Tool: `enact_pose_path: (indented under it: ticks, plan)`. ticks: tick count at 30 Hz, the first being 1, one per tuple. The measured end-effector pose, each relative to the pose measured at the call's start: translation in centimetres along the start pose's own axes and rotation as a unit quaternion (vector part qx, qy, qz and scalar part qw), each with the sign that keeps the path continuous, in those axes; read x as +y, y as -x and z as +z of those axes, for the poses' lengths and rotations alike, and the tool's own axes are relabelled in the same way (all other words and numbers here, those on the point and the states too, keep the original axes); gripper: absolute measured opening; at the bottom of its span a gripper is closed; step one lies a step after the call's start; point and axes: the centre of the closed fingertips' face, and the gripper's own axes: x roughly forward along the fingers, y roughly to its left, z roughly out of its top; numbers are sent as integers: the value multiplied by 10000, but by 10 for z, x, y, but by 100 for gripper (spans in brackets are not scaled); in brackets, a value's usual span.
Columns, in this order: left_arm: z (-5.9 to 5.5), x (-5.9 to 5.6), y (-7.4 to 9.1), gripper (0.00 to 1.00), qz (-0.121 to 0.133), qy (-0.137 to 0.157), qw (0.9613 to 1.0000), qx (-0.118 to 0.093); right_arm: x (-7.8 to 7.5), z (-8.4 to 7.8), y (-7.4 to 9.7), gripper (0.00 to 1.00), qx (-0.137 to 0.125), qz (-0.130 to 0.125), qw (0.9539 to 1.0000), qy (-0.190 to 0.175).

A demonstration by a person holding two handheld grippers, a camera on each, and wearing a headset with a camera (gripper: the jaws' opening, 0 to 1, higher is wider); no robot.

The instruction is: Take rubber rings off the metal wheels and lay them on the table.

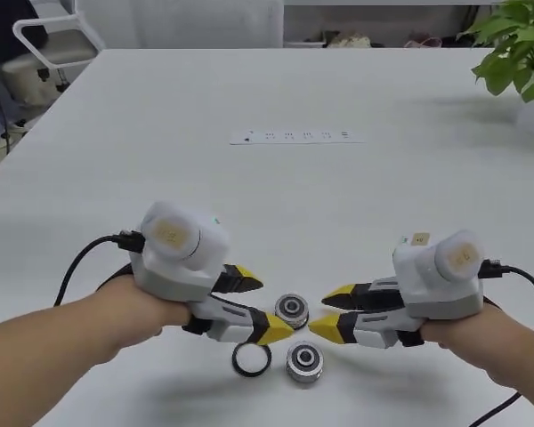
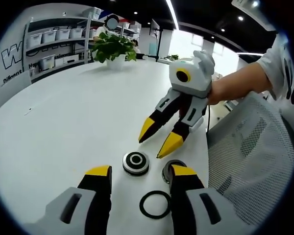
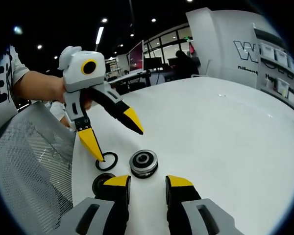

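Note:
Two small metal wheels lie near the table's front edge: one between the two sets of jaws, the other nearer me. A loose black rubber ring lies flat to the left of the nearer wheel. My left gripper is open and empty, its tips just left of the far wheel. My right gripper faces it from the right, also open and empty. In the right gripper view the far wheel sits just ahead of the jaws. The ring lies under a left gripper fingertip.
The white table stretches far ahead, with a flush socket strip in its middle. A green plant stands at the back right and a chair at the back left. A mesh chair is behind the front edge.

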Motion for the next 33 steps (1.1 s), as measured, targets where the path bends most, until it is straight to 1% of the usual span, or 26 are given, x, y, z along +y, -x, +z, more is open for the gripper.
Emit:
enact_pose_path:
  ticks: [4,11,15,19,23,26,29,33]
  plan:
    - [-1,-1,-6,37,-45,-68,9999,67,0,-1,0,26,11,-7,10000,-15]
    - [3,-2,-14,36,-100,-61,9999,59,-1,-3,0,26,13,-9,10000,-40]
    - [2,-3,-19,33,-139,-111,9998,131,0,-2,-1,26,10,0,10000,-35]
    - [0,-2,-22,27,-127,-133,9997,179,-1,-3,0,26,3,-7,10000,-55]
    - [2,0,-23,22,-94,-123,9998,149,-1,-4,0,26,14,-9,10000,-60]
    - [1,0,-24,17,-71,-198,9996,178,-1,-4,0,26,10,-9,10000,-61]
    - [1,1,-24,16,-11,-298,9993,208,-1,-3,-1,26,8,3,10000,-60]
    - [1,1,-24,15,7,-272,9994,197,0,-3,-2,26,14,22,10000,-44]
